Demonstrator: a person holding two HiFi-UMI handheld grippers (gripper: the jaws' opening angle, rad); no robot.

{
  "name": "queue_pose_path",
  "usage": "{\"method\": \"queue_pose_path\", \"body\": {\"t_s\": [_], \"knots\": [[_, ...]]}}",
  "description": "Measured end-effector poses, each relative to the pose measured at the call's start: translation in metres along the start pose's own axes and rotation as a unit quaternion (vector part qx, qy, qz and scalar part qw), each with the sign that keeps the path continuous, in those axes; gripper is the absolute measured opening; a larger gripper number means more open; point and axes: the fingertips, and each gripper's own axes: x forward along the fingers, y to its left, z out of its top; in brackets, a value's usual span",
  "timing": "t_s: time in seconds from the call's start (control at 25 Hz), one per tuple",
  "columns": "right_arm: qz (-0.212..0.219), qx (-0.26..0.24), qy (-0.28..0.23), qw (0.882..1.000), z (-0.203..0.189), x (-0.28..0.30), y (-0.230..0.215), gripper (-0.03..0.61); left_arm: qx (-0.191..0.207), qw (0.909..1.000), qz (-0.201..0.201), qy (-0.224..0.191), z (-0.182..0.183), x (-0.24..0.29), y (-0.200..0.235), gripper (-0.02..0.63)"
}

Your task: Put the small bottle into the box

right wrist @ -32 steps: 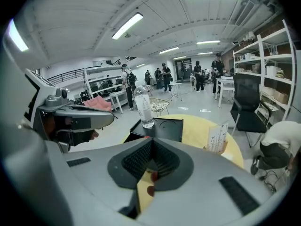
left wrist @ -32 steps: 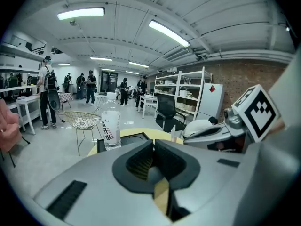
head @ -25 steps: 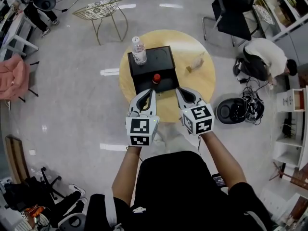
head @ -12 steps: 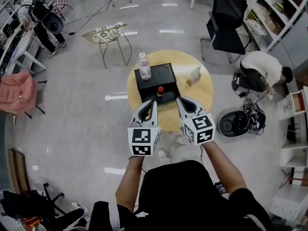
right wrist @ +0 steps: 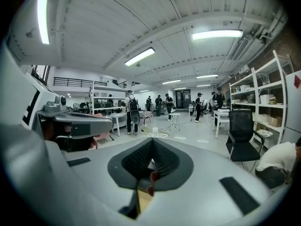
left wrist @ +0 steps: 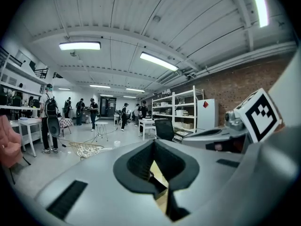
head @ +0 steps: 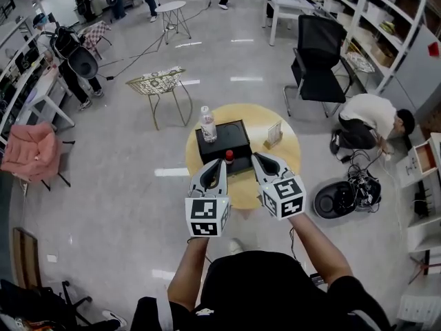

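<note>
Round table [head: 284, 156] holds black box [head: 231, 136] topped by small bottle [head: 229, 158], water bottle [head: 207, 124]; left gripper [head: 221, 163], right gripper [head: 255, 156] fully closed, empty.

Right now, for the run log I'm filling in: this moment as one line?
left claw: shut, empty | right claw: shut, empty | small bottle: upright by box near edge, ungripped

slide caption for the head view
Both shut, left tongs and right tongs hover before the small bottle by the box
</note>
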Motion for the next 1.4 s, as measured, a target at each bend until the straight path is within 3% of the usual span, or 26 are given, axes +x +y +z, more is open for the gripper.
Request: {"method": "queue_pose_path", "body": {"t_s": [0.64,1.4], "knots": [[0.027,-0.016,-0.028,0.999,0.017,-0.090,-0.003,-0.002,0.005,0.9985,0.034,-0.042,0.033,-0.053,-0.078,0.011],[0.037,-0.006,-0.048,0.998,-0.005,-0.184,0.015,-0.002,0.015,0.9967,0.061,-0.051,0.022,-0.123,-0.160,0.011]]}}
